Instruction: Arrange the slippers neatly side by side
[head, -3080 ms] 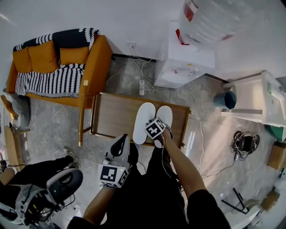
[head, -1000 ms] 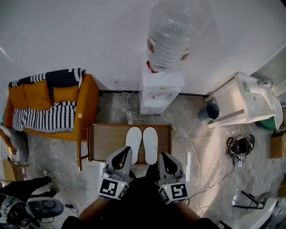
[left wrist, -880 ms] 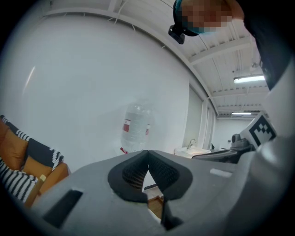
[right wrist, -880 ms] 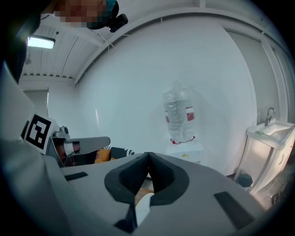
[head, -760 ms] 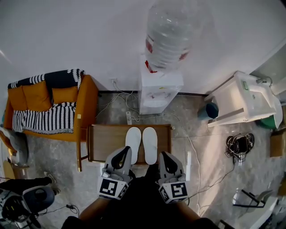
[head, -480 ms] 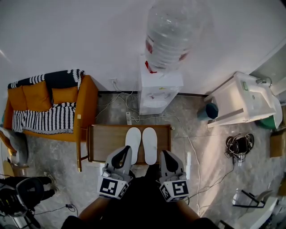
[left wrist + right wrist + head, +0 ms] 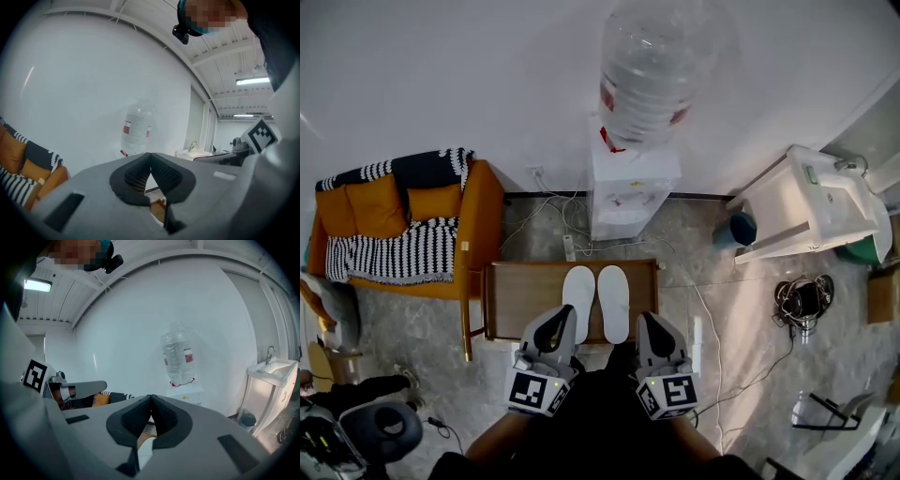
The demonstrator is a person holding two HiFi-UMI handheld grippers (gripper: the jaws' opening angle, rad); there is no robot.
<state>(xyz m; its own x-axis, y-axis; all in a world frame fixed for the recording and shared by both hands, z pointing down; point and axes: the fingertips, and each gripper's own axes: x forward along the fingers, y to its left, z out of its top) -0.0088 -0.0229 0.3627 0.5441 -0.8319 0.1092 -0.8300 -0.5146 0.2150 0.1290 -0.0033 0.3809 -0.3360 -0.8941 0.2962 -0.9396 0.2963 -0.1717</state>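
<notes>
An orange sofa [image 7: 356,206] (draped with a striped blanket [image 7: 389,251]) stands left of a water dispenser [image 7: 633,187] by the wall.

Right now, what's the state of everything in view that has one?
left slipper: flat on the table, beside the right slipper
right slipper: flat on the table, parallel to the left slipper
left gripper: shut, empty
right gripper: shut, empty
water bottle: seated on the dispenser

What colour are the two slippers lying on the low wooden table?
Plain white, both slippers; the head view shows them best.
</notes>
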